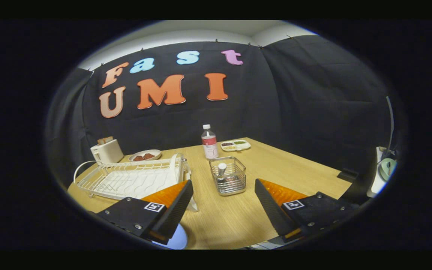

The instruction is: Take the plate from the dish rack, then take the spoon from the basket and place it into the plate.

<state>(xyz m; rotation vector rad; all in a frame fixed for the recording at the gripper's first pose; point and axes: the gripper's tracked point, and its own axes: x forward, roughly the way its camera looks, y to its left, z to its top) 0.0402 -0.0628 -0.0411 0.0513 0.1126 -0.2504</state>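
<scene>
Gripper view: claw (pixel 223 204) spread wide, gripping nothing, above the wooden worktop (pixel 283 168). Dish rack (pixel 129 180) sits far left, its near corner hidden behind the left finger; plate (pixel 179 167) stands edge-on at the rack's right end, hard to make out. Wire basket (pixel 228 175) just ahead between the fingers; spoon (pixel 222 169) inside, only the handle end clear.

1. The table (pixel 238 221) is pale wood with a fine grain.
2. The dish rack (pixel 126 180) is white wire; the plate (pixel 177 167) standing in it is white.
3. The basket (pixel 228 176) is shiny silver mesh.
4. The bottle (pixel 209 141) is clear, with a white cap and red label.
5. The toaster (pixel 106 151) is cream.
</scene>
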